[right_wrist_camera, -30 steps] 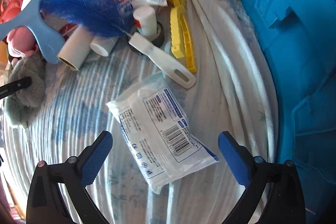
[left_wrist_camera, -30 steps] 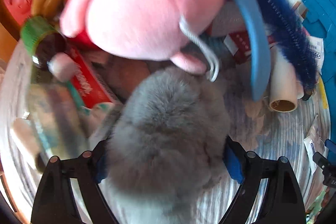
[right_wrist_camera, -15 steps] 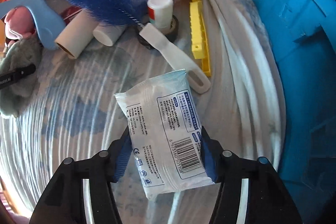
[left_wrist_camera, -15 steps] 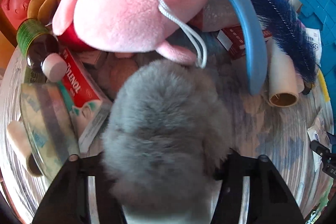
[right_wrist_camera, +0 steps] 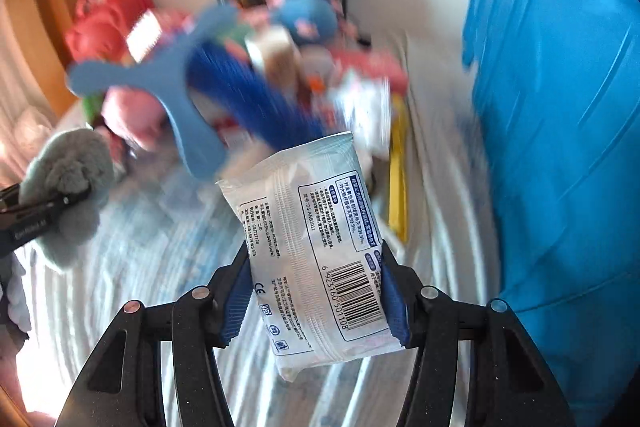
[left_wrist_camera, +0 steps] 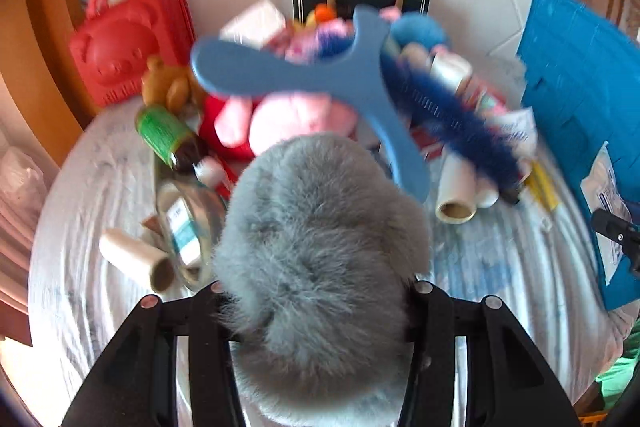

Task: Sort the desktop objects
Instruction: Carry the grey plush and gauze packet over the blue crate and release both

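My left gripper (left_wrist_camera: 316,291) has clamped on the grey plush toy (left_wrist_camera: 320,247); a second ago its jaws stood wide around the toy, and they are closing further now. The toy is lifted clear of the table (left_wrist_camera: 500,267), where before it lay on the cloth. My right gripper (right_wrist_camera: 316,291) has pinched the white wipes packet (right_wrist_camera: 316,251) between its blue pads (right_wrist_camera: 236,303); earlier the packet lay flat between open jaws. It now hangs above the striped cloth, left of the blue bin (right_wrist_camera: 560,147). The clutter pile, with the blue hanger (left_wrist_camera: 320,79) and blue brush (left_wrist_camera: 460,127), sits lower and farther off than before.
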Demonstrator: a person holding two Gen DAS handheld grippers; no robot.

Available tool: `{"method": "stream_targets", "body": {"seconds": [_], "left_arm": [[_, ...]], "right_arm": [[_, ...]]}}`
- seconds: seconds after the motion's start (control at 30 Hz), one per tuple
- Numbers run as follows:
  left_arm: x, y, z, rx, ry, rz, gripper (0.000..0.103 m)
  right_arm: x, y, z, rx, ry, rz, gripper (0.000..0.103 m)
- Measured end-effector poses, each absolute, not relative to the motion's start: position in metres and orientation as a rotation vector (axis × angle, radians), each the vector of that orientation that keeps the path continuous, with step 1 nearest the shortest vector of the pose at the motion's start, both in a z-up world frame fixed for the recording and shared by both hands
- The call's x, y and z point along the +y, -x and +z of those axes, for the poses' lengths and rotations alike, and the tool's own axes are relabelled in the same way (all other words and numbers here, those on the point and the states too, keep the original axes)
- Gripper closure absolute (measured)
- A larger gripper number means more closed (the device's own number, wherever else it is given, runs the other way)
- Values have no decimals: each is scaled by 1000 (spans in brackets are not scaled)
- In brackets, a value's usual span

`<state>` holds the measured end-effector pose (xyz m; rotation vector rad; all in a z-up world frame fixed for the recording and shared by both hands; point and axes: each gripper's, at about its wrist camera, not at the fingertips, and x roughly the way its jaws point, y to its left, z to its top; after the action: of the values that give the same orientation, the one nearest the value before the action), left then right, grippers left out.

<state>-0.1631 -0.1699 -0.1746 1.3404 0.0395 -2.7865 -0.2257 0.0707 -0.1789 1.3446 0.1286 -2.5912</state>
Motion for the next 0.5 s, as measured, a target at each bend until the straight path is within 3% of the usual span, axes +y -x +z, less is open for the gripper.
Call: {"method": "stream_targets", "body": {"seconds": [0.5], "left_arm": [[-60,128,-47,-3,-830,-3125,56]], "right_arm": [[117,177,-10,174,-690,-2883,47]]}}
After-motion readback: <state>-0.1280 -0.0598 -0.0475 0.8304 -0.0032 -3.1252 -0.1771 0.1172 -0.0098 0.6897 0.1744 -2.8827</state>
